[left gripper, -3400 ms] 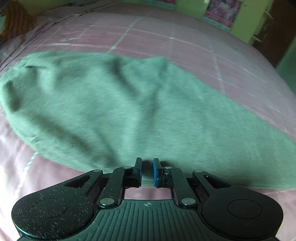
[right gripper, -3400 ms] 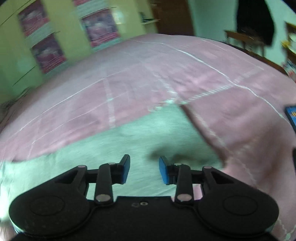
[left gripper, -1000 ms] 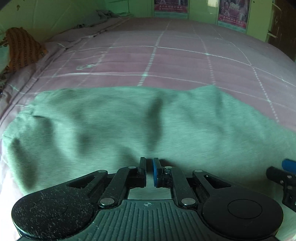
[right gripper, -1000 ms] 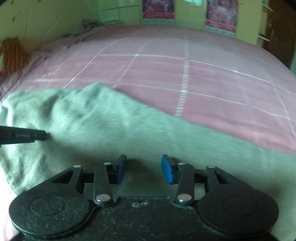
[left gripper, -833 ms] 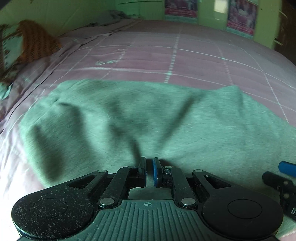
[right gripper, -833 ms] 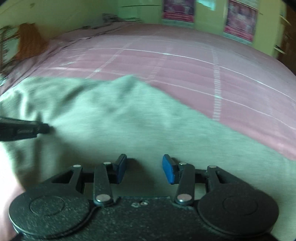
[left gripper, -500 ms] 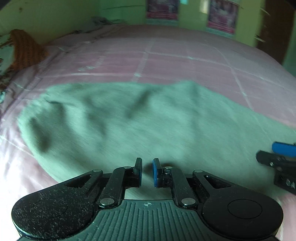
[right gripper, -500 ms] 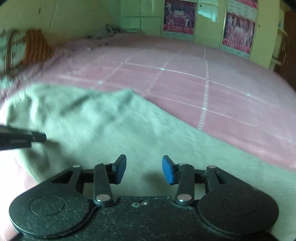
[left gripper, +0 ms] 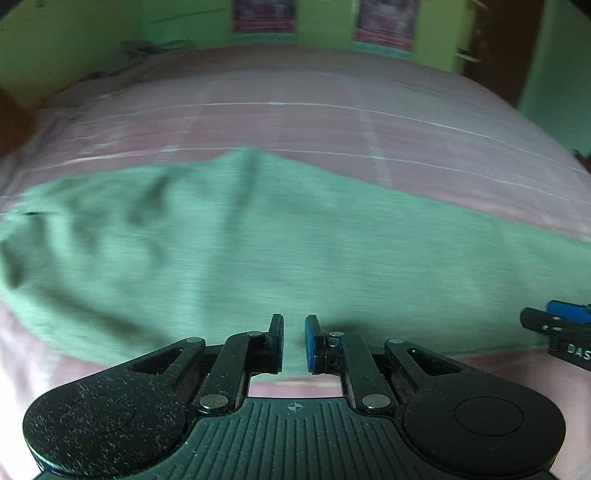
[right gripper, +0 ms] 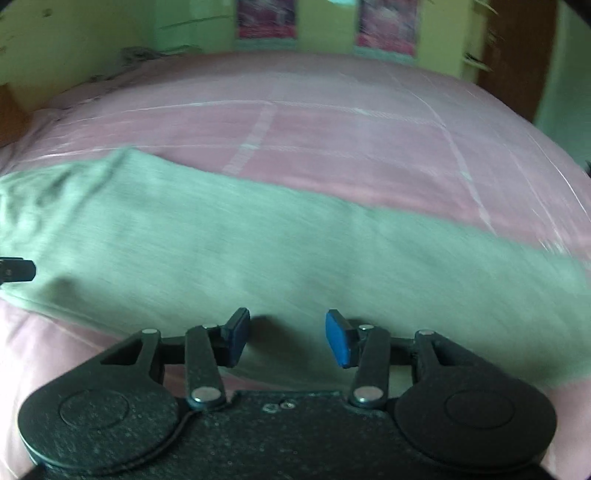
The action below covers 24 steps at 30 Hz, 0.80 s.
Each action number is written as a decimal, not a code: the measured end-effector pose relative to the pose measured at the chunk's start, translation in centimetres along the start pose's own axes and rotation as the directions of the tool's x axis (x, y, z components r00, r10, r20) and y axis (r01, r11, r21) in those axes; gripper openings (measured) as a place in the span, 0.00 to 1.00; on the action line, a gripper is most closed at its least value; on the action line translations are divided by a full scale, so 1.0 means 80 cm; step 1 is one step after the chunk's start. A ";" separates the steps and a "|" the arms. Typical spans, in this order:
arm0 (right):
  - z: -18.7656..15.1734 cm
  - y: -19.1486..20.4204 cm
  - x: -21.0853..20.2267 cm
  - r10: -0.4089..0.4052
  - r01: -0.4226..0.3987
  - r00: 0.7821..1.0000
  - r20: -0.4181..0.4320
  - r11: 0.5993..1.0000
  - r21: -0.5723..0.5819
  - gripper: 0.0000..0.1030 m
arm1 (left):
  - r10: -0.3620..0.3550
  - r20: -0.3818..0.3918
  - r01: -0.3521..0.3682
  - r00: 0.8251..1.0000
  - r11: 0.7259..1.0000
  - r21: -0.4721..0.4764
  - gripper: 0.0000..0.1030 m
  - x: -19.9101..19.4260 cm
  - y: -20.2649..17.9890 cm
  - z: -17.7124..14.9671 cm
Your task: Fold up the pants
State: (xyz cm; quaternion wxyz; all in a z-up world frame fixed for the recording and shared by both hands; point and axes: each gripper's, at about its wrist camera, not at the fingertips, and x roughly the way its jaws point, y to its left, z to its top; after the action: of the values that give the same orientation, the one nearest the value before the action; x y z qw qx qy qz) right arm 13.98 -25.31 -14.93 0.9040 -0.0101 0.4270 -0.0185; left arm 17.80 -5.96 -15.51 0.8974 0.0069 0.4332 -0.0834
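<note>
Pink bedspread (left gripper: 406,122) blurred; pants (left gripper: 295,251) run off-frame; left hand-held gripper (left gripper: 294,343) narrowly parted, right hand-held gripper (right gripper: 288,341) wide

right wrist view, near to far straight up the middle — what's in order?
Right tongs → pants → pink bedspread → wall posters.

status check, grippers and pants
Left gripper slightly open, empty. Right gripper open, empty. Green pants flat on pink bedsheet. Nothing in the way.
</note>
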 end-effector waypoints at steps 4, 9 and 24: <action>-0.017 -0.065 -0.023 -0.087 0.086 0.996 0.003 0.995 0.044 0.44 | -0.069 -0.027 0.070 0.997 0.997 0.044 0.10 0.009 -0.065 0.002; -0.037 -0.153 -0.047 -0.179 0.177 0.984 -0.003 0.973 0.146 0.44 | -0.108 -0.053 0.112 0.993 0.990 0.081 0.10 0.019 -0.130 0.005; -0.071 -0.303 -0.057 -0.213 0.209 0.976 -0.050 0.841 0.498 0.49 | -0.102 -0.093 0.113 0.990 0.986 0.124 0.10 0.045 -0.157 -0.002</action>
State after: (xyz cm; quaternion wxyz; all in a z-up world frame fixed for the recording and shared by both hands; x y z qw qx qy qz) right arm 6.11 -49.38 -14.18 0.8694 0.1776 0.4007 -0.2280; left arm 17.90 -18.86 -17.69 0.8698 0.0449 0.4648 -0.1592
